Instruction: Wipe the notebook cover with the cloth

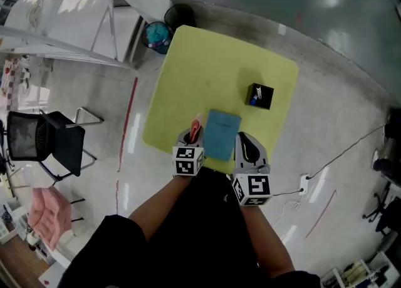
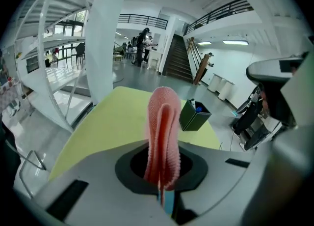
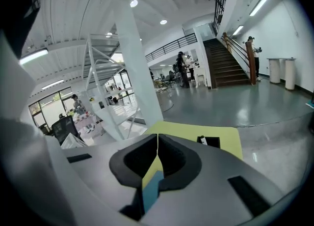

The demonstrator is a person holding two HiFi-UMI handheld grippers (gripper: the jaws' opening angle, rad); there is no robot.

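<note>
Our left gripper (image 2: 163,183) pinches the pink cloth (image 2: 163,131), which stands up beyond its jaw tips; our right gripper (image 3: 157,146) has its jaws pressed together on nothing. The blue notebook (image 1: 222,134) lies just beyond both, untouched; we judge all the wiping is left

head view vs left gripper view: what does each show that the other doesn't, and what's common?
Head view only: the notebook with its whole teal cover, and the teal-lined bin past the yellow table. Left gripper view only: the staircase and people in the hall. Both: the pink cloth clamped in the left gripper, the table, the dark box.
</note>
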